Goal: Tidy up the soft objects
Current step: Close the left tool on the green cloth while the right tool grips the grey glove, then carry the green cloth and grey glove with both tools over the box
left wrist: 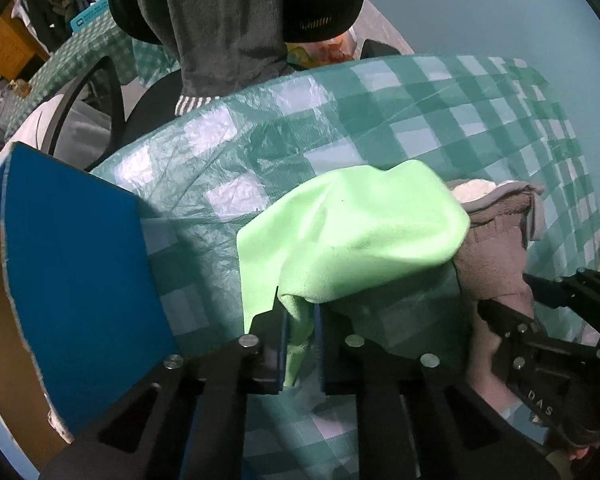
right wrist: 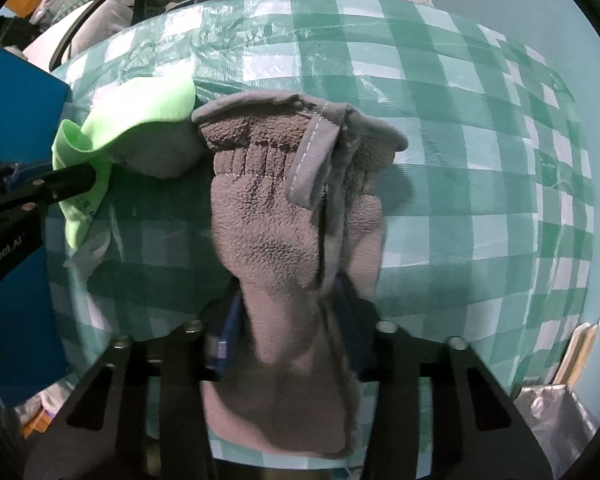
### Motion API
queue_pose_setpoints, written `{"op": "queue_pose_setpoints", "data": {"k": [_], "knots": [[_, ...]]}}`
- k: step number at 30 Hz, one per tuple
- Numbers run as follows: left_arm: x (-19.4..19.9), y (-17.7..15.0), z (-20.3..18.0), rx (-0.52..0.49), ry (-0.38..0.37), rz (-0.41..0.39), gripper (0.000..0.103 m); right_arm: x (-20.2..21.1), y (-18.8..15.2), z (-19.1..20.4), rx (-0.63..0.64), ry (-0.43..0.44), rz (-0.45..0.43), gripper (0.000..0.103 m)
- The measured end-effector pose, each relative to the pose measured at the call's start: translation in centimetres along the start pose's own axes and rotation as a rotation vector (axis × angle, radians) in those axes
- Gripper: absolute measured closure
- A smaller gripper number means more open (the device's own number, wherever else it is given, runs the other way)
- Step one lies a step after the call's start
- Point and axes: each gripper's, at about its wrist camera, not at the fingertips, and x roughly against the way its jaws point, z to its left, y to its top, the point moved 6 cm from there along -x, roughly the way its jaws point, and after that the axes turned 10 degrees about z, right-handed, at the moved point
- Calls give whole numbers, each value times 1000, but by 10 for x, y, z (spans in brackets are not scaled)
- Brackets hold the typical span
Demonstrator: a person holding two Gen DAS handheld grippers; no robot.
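Leftmost, a blue box (left wrist: 76,272) stands at the table edge, its flap close beside the left gripper (left wrist: 300,344). That gripper points down at the checked tablecloth (left wrist: 400,128) with its jaws pressed together on one thin corner of the green cloth (left wrist: 352,232). Only a narrow fold sits between the pads; the rest billows free toward the right and drapes over the cuff of the grey fleece gloves (right wrist: 284,232).

Risk one: so small a pinch on slick fabric may slide out once the cloth takes its own weight. Risk two: the overlap. If the green cloth goes up first, it may drag the glove cuff with it, or snag there and tug free.

Further right, the right gripper (right wrist: 288,344) has its jaws closed on the finger end of the gloves, which lie flat on the table, cuffs away from the camera. There look to be two layers stacked; I cannot tell whether both are caught. Should only the upper one be clamped, the lower may stay behind or fall partway. The thin plastic tablecloth could also wrinkle up with either lift.
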Motion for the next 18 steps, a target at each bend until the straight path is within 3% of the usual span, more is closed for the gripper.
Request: {"op": "queue_pose_setpoints", "data": {"k": [7, 18], "knots": [[20, -3, -3, 4, -16, -56, 99, 18, -13, -7, 19, 25, -29, 83], [58, -12, -9, 16, -48, -148, 99, 42, -32, -20, 5, 70, -77, 84]]}}
